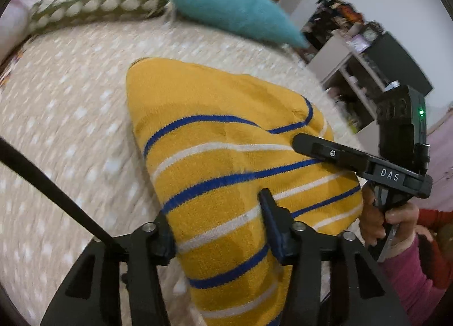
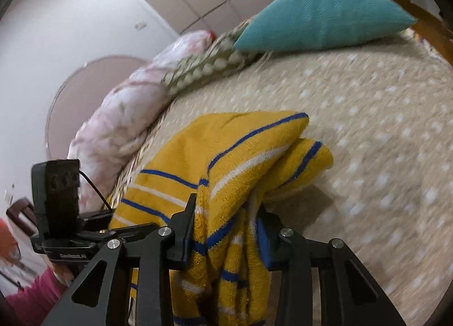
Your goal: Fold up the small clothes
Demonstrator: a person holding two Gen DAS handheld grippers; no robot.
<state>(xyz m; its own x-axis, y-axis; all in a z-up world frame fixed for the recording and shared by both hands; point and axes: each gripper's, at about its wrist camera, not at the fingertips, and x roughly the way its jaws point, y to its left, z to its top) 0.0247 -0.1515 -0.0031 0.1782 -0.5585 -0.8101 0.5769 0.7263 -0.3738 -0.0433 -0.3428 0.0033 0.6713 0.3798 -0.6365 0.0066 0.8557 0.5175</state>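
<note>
A small yellow knit sweater (image 1: 220, 156) with blue and white stripes hangs over a beige dotted bedspread (image 1: 70, 127), folded over itself. My left gripper (image 1: 218, 229) is shut on its near edge, cloth filling the gap between the fingers. My right gripper (image 1: 308, 144) shows at the right of the left wrist view, its finger lying on the sweater's far side. In the right wrist view the right gripper (image 2: 226, 229) is shut on a bunched fold of the sweater (image 2: 235, 156), which drapes down between the fingers. The left gripper's body (image 2: 59, 201) stands at the left.
A teal pillow (image 1: 235, 6) and a green-and-white dotted pillow (image 1: 96, 3) lie along the bed's far edge, with a pink floral pillow (image 2: 127, 105) beside them. Shelves with clutter (image 1: 356, 51) stand beyond the bed on the right.
</note>
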